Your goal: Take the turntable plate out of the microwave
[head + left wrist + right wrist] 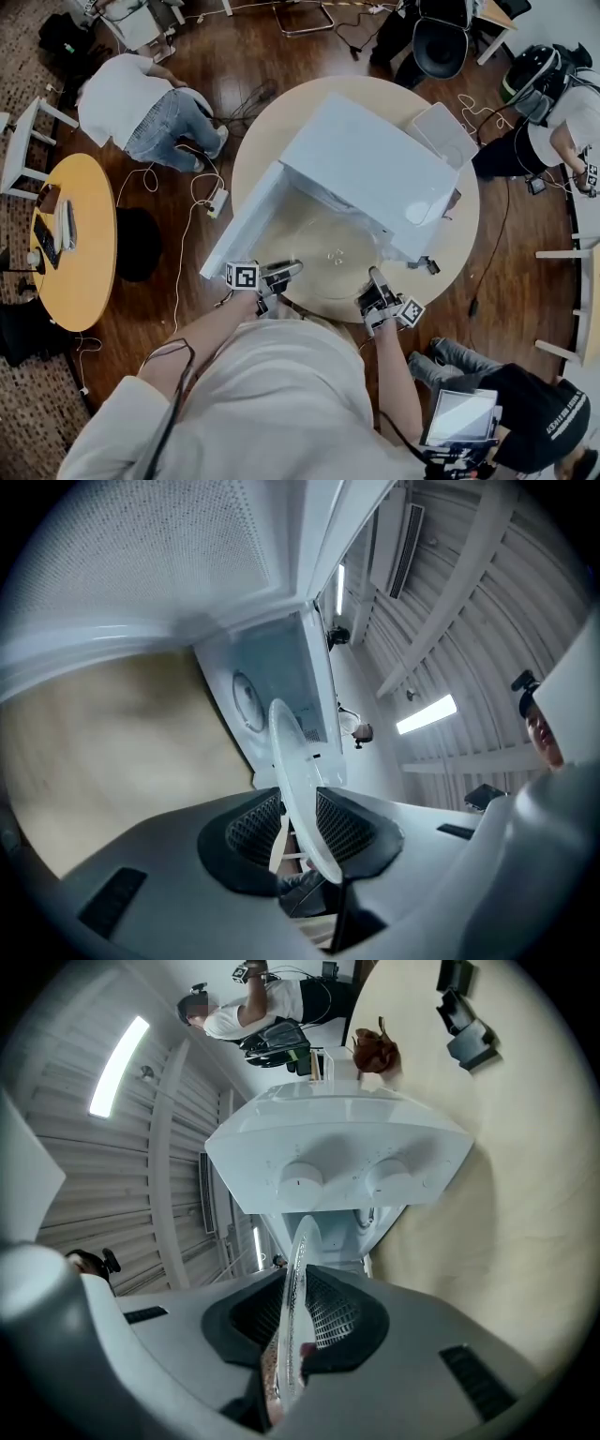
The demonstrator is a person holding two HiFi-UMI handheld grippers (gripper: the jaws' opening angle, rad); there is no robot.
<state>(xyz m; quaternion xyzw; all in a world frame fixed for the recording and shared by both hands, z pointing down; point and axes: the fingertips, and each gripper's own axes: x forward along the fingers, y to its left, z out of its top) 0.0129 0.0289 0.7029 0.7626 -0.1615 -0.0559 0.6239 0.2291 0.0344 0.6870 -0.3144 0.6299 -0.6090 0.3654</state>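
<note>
The clear glass turntable plate [330,255] hangs just in front of the white microwave [375,169], whose door [246,220] stands swung out to the left. My left gripper [286,270] is shut on the plate's left rim, my right gripper [375,279] on its right rim. Seen edge-on in the left gripper view, the plate [298,771] is pinched between the ribbed pads [251,829] of that gripper [298,822]. The right gripper view shows the plate [296,1279] clamped in the right gripper [295,1321], with the microwave's two-knob panel [337,1180] beyond.
The microwave stands on a round wooden table [464,244] beside a white flat device [441,131]. People sit or crouch on the floor around it [141,103], [525,412]. A small yellow table [89,244], cables and chairs lie to the left and back.
</note>
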